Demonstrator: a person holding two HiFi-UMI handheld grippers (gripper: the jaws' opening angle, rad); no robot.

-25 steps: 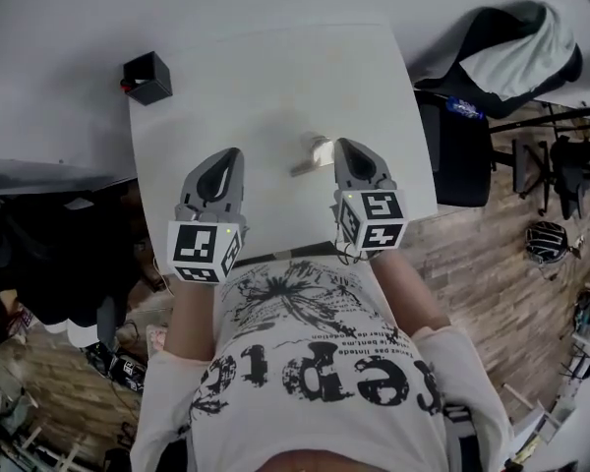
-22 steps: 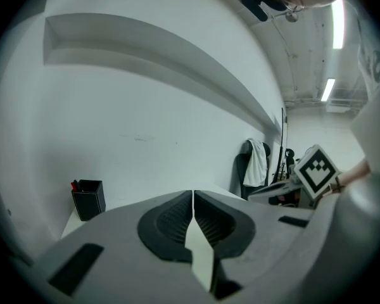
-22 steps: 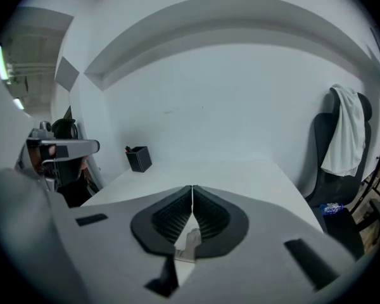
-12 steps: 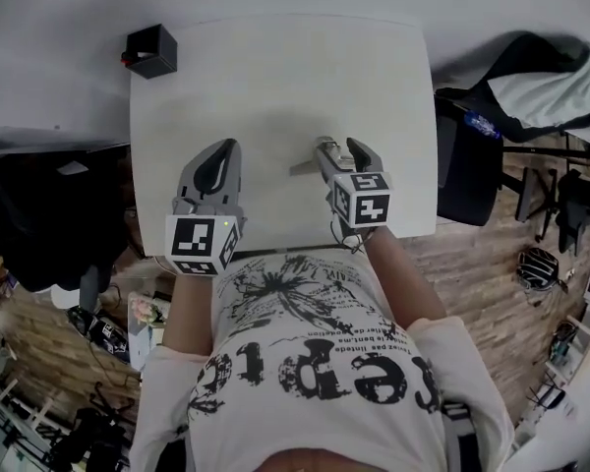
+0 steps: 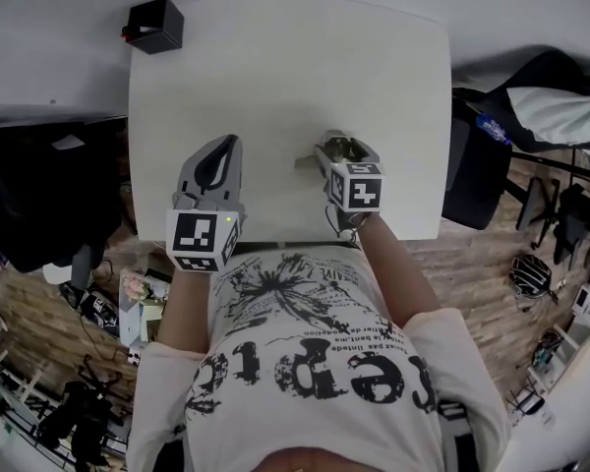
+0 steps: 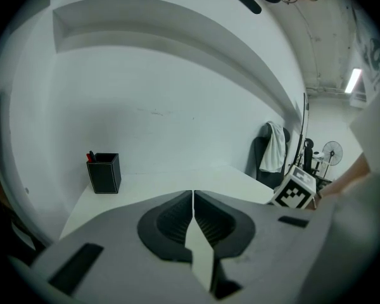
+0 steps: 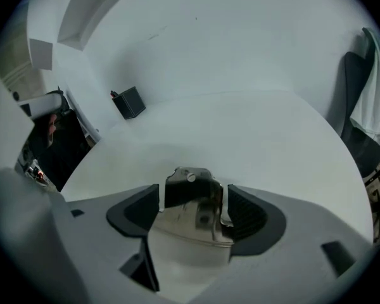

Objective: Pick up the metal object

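Observation:
The metal object (image 5: 322, 152) is a shiny bent steel piece lying on the white table (image 5: 275, 57), with a thin arm sticking out to its left. My right gripper (image 5: 336, 147) stands over it. In the right gripper view the metal object (image 7: 193, 198) lies between the dark pads, with a thin gap on each side. The jaws of the right gripper (image 7: 191, 196) are opening. My left gripper (image 5: 226, 148) hovers over the table's near left part, well left of the object; the left gripper (image 6: 193, 196) has its jaws pressed together and holds nothing.
A black pen holder (image 5: 155, 25) stands at the table's far left corner. A dark chair draped with a jacket (image 5: 531, 96) stands off the table's right side. The table's near edge runs just in front of the person's torso.
My right gripper has moved left over the metal object and its jaws now straddle it. The left gripper has stayed where it was. The head camera has shifted a little.

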